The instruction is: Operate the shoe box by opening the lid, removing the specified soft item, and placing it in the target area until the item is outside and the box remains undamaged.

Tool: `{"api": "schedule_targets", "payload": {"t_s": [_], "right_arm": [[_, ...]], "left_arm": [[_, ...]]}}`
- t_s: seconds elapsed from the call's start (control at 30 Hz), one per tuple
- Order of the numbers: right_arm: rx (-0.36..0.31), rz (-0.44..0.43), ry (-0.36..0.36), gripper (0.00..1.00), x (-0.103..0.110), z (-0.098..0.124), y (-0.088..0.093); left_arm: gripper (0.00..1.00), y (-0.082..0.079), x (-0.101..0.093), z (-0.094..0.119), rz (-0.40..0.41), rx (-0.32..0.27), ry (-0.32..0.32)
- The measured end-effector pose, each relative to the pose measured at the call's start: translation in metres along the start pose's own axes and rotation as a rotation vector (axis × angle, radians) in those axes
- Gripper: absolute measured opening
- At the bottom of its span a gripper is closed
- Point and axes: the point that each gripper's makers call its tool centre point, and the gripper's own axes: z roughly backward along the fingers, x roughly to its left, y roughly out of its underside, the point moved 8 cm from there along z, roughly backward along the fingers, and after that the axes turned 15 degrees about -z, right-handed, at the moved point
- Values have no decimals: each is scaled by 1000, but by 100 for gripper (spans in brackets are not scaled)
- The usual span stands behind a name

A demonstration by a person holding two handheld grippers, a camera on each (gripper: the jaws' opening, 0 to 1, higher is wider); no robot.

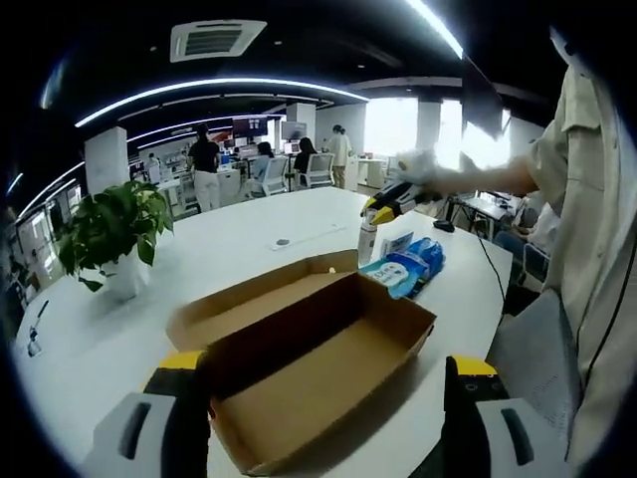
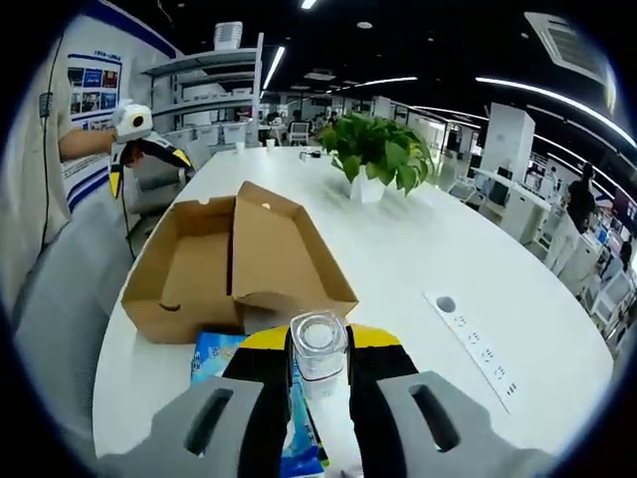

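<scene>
On white table (image 1: 249, 234) we see shoe box (image 1: 318, 368) lid-open, empty; blue soft pack (image 1: 406, 265) outside beside it. Right gripper (image 2: 320, 373) pinches clear bottle (image 2: 319, 351), apparently clearing space; left gripper (image 1: 323, 403) spread, straddling box corner.

Both views are bright and evenly lit by long ceiling light strips (image 1: 209, 88) that bend with the fisheye. Far windows (image 1: 390, 125) blow out to white glare in the left gripper view. The white table (image 2: 398, 269) reflects light softly; shadows under the shoe box (image 1: 309, 368) are faint. Edges curve and darken.
</scene>
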Motion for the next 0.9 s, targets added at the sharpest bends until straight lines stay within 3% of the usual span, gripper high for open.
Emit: {"api": "schedule_targets", "payload": {"t_s": [0.6, 0.9], "right_arm": [[49, 6, 30, 18, -14, -14, 25], [47, -15, 32, 18, -15, -10, 25]], "left_arm": [[100, 12, -1, 3, 25, 53, -29], [100, 16, -1, 6, 35, 62, -36]]}}
